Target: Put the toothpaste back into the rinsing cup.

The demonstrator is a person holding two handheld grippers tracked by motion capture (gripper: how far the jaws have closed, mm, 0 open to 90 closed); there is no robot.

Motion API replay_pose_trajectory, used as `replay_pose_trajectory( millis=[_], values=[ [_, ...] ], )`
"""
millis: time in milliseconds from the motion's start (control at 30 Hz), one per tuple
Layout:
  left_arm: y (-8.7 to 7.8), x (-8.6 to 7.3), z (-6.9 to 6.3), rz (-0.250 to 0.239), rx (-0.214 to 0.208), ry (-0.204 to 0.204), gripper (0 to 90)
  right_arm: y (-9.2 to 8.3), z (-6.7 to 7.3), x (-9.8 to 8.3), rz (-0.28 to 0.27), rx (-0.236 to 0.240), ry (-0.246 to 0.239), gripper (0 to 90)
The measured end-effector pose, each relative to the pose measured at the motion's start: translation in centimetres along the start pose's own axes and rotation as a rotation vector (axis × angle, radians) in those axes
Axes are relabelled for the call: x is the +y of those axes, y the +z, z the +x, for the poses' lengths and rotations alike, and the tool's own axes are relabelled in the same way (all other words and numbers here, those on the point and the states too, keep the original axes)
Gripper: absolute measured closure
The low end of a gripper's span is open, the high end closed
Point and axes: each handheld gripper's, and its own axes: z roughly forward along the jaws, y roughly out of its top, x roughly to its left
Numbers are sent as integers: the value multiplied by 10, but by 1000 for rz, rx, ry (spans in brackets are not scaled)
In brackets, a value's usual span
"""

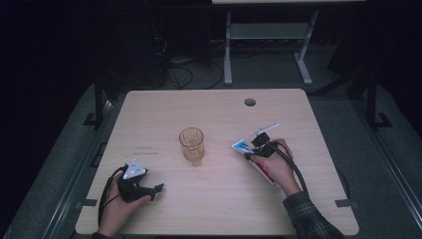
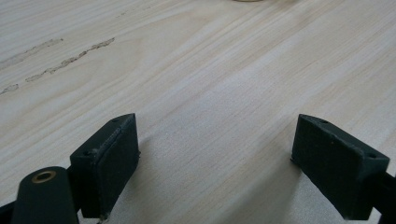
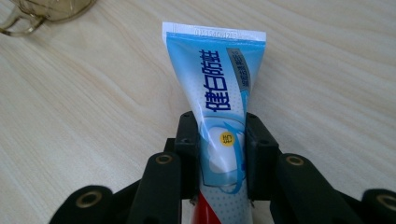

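Right gripper (image 3: 222, 140): jaws clamped on either side of the tube (image 3: 219, 93), near its middle; held in the person's right hand (image 1: 277, 167) at the right of the tabletop (image 1: 219, 204).
Tube: blue and white, crimped end pointing away from the gripper towards the cup.
Left gripper (image 2: 215, 163): jaws wide apart, nothing between them, low over bare wood at the front left.
Cup (image 1: 191, 144): amber, see-through, upright near the tabletop's middle, between the two grippers.
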Motion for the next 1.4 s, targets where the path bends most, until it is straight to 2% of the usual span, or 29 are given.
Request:
replay_pose_trajectory(
  millis=[167, 333, 700, 833, 1233, 1400],
  values=[
    [0, 0, 0, 0, 0, 0, 138, -6, -2, 0, -27, 8, 16, 711],
    [0, 0, 0, 0, 0, 0, 138, -16, -8, -1, -68, 45, 53, 715],
    [0, 0, 0, 1, 0, 1, 138, -29, -13, -3, -141, 86, 67, 720],
    [0, 0, 0, 0, 0, 0, 138, -37, -17, -3, -192, 114, 91, 723],
    [0, 0, 0, 0, 0, -1, 139, -50, -23, -6, -278, 159, 92, 725],
    [0, 0, 0, 0, 0, -1, 138, -57, -25, -6, -356, 208, 81, 725]
  ],
)
